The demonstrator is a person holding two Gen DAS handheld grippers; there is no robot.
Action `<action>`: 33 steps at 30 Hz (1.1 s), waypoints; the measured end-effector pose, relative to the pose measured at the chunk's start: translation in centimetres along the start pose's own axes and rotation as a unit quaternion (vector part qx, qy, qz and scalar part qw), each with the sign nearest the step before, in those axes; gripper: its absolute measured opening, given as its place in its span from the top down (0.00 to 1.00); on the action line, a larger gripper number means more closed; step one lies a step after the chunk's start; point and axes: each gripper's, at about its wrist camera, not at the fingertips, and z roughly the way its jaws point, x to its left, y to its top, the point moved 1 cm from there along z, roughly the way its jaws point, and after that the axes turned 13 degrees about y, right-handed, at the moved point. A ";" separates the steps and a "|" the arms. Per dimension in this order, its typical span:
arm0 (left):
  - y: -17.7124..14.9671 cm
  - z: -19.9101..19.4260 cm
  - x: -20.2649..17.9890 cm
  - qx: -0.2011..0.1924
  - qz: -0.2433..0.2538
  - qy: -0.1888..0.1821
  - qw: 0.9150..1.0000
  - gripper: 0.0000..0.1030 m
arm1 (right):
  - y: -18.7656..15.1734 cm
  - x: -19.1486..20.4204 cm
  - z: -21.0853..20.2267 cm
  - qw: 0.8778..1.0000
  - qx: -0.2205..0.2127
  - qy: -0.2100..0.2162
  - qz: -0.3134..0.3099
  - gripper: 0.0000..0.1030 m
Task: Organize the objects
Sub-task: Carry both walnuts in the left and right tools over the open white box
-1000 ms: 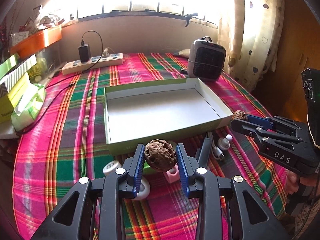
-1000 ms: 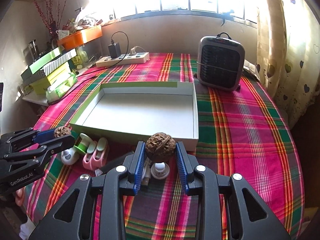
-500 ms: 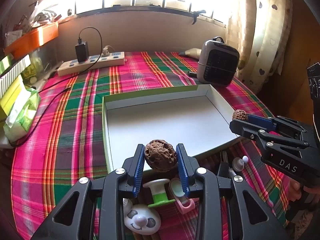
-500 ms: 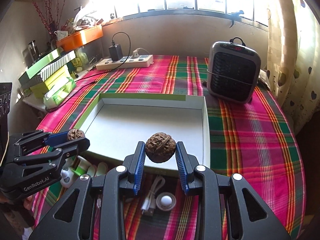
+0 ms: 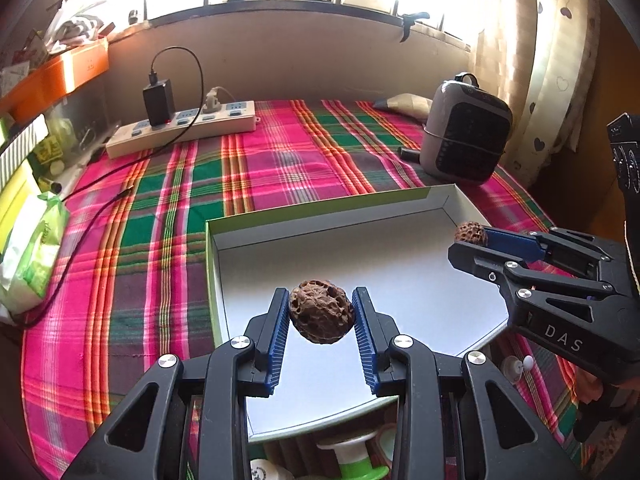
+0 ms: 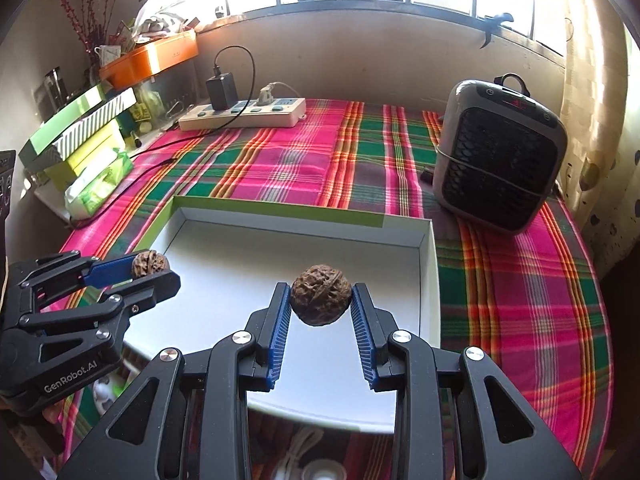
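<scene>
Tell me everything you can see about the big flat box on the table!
The box is a wide, shallow tray that looks like cardboard, white inside with green outer walls. It lies flat and open on the plaid tablecloth, with nothing on the part of its floor that shows. Two grippers hang above it, the left gripper and the right gripper, each pinching a brown walnut. Neither nut touches the box.

My jaws wear ribbed blue pads on black frames, each pair around a wrinkled brown walnut [image 5: 321, 311]. Below me the tray [image 6: 280, 210] is white inside, lime green outside. The cloth [image 5: 280, 168] is plaid: pink, green, orange. The heater [image 6: 502, 156] is grey and black.
</scene>
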 end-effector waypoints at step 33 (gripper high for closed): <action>1.8 5.5 -0.4 0.040 0.014 0.021 0.999 0.71 | 2.0 -1.9 6.1 0.998 0.056 -0.029 -0.007 0.69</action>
